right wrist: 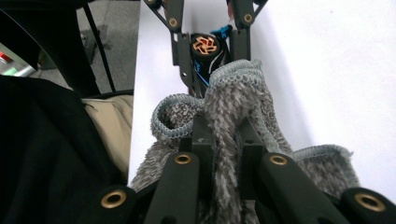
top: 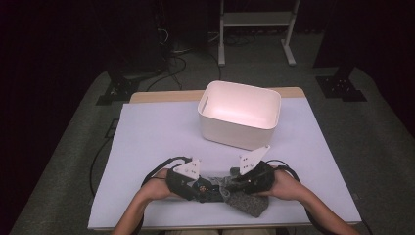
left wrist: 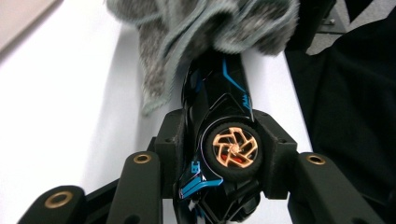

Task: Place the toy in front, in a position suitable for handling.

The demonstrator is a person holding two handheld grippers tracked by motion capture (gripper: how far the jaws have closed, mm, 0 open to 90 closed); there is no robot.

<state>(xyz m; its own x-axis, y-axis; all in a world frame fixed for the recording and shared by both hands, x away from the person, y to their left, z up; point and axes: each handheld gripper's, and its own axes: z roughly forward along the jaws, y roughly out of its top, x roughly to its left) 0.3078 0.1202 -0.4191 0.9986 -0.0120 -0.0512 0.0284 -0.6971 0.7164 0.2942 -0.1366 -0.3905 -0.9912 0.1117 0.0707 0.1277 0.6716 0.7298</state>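
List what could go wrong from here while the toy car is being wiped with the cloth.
1. The left gripper clamps the black toy car across a wheel and glossy body; a hard wipe could twist it loose.
2. The right gripper pinches only a fold of the grey cloth, which might slip out.
3. Both work near the table's front edge, so a dropped car may fall off.

Looked like a lab: dark-curtained surround, cables (top: pixel 169 63) on grey carpet upper left, white equipment frame (top: pixel 256 29) top centre.
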